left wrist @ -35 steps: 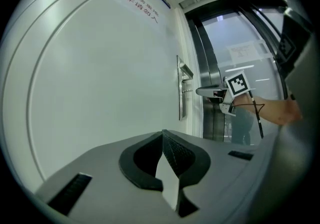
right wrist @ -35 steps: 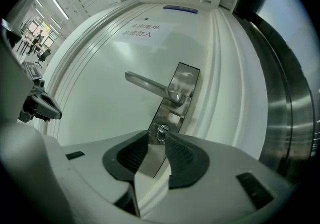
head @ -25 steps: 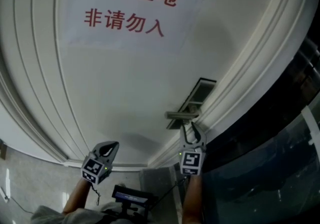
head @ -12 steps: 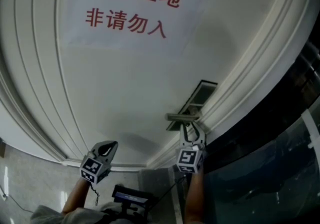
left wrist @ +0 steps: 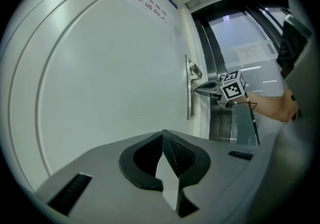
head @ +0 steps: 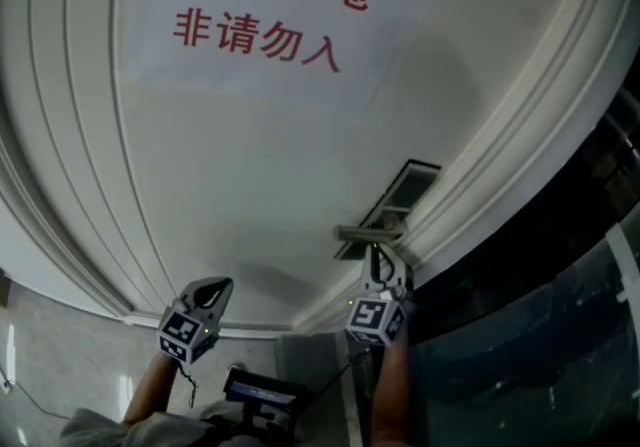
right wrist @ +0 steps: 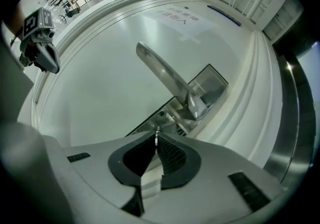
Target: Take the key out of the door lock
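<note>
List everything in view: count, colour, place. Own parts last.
door: 1, white, fills the views
paper sign: 1, white with red characters, upper door
lock plate: 1, metal, door's right edge
lever handle: 1, silver, on lock plate
key: 1, metal, at lock plate below the handle
glass panel: 1, dark, right of door
left gripper: 1, grey, shut, empty, away from lock
right gripper: 1, grey, jaws just closed onto key

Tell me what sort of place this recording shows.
Likely a storeroom entrance inside a building: a white panelled door carries a paper sign in red Chinese reading roughly "storeroom, no entry", with a metal lever handle on a lock plate, and glass panels beside it.
</note>
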### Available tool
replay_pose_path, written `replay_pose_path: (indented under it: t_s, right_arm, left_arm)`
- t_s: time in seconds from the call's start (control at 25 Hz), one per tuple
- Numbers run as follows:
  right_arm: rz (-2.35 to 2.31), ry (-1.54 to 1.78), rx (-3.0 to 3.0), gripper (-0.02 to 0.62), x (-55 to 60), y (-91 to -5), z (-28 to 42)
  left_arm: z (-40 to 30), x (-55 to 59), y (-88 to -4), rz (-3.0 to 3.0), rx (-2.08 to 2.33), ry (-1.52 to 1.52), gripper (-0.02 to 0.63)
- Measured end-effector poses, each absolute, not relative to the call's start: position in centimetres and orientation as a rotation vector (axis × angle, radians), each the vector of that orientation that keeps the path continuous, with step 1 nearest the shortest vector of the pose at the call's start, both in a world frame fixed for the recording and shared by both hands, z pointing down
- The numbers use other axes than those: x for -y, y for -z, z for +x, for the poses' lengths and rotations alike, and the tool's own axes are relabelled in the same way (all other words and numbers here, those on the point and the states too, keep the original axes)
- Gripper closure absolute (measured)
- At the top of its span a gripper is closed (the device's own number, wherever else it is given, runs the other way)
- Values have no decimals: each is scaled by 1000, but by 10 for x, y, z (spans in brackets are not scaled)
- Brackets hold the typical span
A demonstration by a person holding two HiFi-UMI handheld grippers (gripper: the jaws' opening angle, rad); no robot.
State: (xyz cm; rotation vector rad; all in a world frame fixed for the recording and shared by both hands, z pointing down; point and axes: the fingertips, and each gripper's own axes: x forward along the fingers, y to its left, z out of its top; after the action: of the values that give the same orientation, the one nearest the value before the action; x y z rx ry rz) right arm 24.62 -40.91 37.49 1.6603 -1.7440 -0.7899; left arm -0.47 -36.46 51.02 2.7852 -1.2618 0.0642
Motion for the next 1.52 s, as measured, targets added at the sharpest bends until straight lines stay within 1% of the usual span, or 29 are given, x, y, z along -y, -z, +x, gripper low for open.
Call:
replay_pose_path:
  t_s: [0.52, 1.52]
  right_arm:
    - [1505, 925, 1547, 574, 410, -381, 244]
    - [1417, 1004, 1419, 575, 409, -384, 244]
  left_arm:
    - [-5, 364, -514, 2761, 1255, -41, 600]
    - [-11, 357, -517, 2741, 1281, -32, 600]
